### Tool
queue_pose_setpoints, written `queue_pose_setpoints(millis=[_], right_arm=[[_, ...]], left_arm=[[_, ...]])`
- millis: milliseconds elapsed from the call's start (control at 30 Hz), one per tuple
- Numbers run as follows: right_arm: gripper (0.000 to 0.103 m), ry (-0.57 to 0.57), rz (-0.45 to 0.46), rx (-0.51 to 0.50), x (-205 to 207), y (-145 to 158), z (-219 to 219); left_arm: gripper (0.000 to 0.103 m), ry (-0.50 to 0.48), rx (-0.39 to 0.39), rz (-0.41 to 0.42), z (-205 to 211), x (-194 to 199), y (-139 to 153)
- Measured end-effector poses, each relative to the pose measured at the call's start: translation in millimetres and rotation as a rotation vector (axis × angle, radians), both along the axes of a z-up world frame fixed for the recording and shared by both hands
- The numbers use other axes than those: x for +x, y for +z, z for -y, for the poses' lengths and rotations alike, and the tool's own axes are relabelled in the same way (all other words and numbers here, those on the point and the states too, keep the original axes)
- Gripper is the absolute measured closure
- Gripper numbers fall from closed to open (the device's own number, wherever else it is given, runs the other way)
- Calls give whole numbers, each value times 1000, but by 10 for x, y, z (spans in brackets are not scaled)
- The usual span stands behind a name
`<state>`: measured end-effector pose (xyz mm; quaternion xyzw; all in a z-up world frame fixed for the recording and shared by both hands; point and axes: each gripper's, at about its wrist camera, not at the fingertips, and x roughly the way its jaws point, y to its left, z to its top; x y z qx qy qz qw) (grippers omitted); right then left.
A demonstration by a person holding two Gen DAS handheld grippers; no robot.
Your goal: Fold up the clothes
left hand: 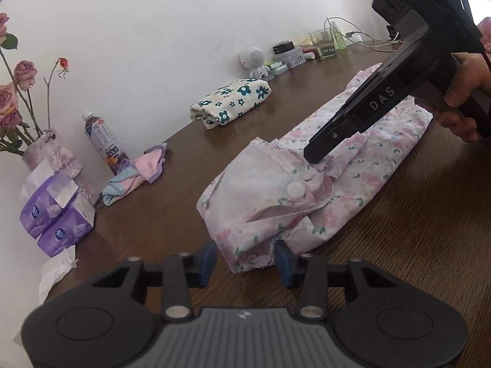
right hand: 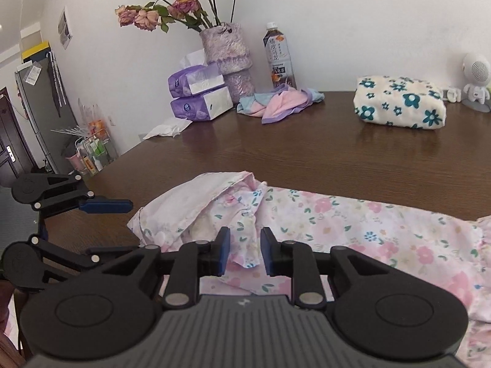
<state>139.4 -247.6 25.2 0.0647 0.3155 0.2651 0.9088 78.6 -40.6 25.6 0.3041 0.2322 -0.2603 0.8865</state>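
A pink floral garment (left hand: 368, 165) lies lengthwise on the brown table (left hand: 414, 260), its collar end with a white button (left hand: 295, 190) towards me. My left gripper (left hand: 247, 257) stands at the garment's near corner, which shows between the blue pads without being visibly squeezed. My right gripper (left hand: 316, 156), held by a hand (left hand: 463, 98), points down onto the collar area. In the right wrist view its jaws (right hand: 245, 251) stand a little apart over rumpled floral fabric (right hand: 353, 224). The left gripper's upper finger (right hand: 107, 206) shows at the garment's left edge.
A folded cream cloth with teal flowers (right hand: 399, 104) sits at the back. Along the wall stand a bottle (right hand: 277, 58), a crumpled pastel cloth (right hand: 282, 101), purple tissue packs (right hand: 199, 95), a vase of roses (right hand: 227, 58) and a small white robot figure (right hand: 475, 76).
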Motion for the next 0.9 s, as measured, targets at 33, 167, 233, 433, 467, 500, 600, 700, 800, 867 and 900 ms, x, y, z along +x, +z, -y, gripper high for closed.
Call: queue_pose_setpoints(millis=[33, 167, 233, 433, 467, 500, 600, 700, 800, 867, 900], right_arm=[[83, 7, -7, 9, 8, -14, -24], [83, 22, -21, 33, 30, -33, -100], [83, 23, -23, 35, 39, -31, -124], [82, -8, -41, 29, 26, -20, -59], [82, -22, -30, 34, 4, 14, -22], [81, -41, -8, 36, -26, 64, 14], [80, -55, 81, 26, -85, 265, 22], [80, 0, 133, -18, -39, 397, -165], [79, 61, 164, -92, 54, 422, -440], [79, 86, 178, -144, 103, 397, -594], [79, 95, 184, -174, 124, 377, -658]], left_arm=[[82, -10, -2, -4, -7, 19, -13], [83, -54, -4, 5, -7, 27, -14], [83, -81, 1, 10, 9, 18, -9], [83, -129, 26, 7, 45, 12, -43], [83, -134, 28, 7, 45, 12, -47], [83, -138, 30, 8, 46, 12, -50], [83, -152, 38, 10, 54, 10, -61], [83, -175, 56, 17, 99, -2, -80], [83, -184, 64, 24, 109, -4, -91], [83, -188, 68, 28, 111, -3, -96], [82, -190, 69, 30, 108, -6, -95]])
